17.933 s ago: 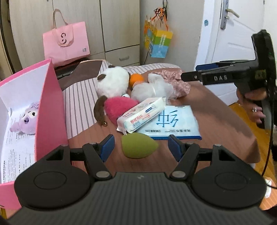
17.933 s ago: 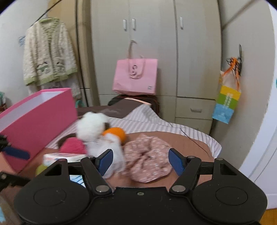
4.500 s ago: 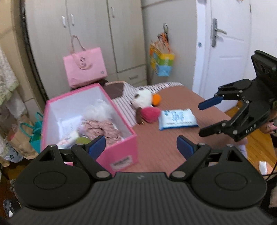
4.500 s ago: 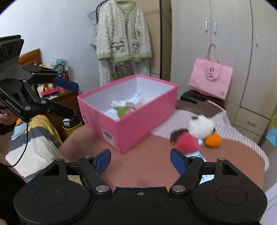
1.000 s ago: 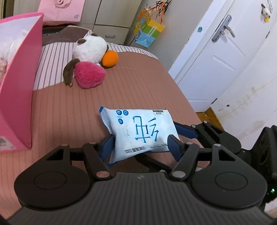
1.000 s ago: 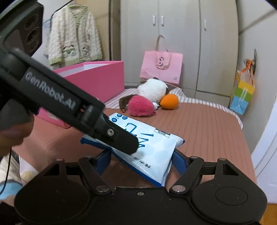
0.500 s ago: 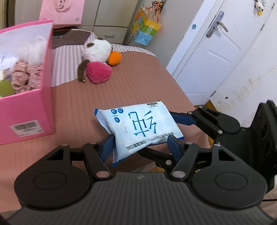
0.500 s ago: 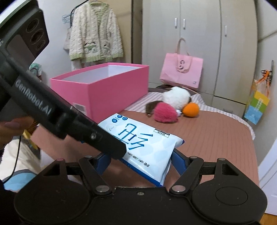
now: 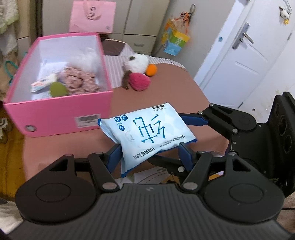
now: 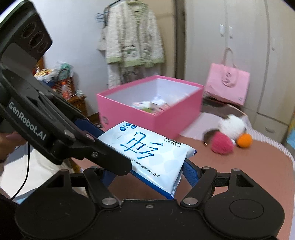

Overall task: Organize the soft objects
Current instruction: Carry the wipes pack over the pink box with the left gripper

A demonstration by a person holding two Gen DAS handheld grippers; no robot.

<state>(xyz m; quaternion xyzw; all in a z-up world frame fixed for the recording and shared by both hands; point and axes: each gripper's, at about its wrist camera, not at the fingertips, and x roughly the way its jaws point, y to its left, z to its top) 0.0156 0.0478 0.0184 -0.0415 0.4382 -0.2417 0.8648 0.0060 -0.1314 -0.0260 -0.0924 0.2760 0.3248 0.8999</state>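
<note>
Wipes pack [image 9: 147,132] now riding higher above the brown table [image 9: 166,88] than a second ago, closer to the pink box [image 9: 60,112]. Left gripper [image 9: 149,156] and right gripper [image 10: 147,169] both pinching the pack across its sides. Plush toys [image 9: 140,71] lying beyond, apparently clear of the path; box contents blurred.

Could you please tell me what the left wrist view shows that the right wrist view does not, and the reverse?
Only the left wrist view shows the white door and the pink box's barcode label. Only the right wrist view shows the hanging cardigan and the cluttered side table. Both show the wipes pack gripped by the left gripper and right gripper, the pink box, the plush toy and the pink bag.
</note>
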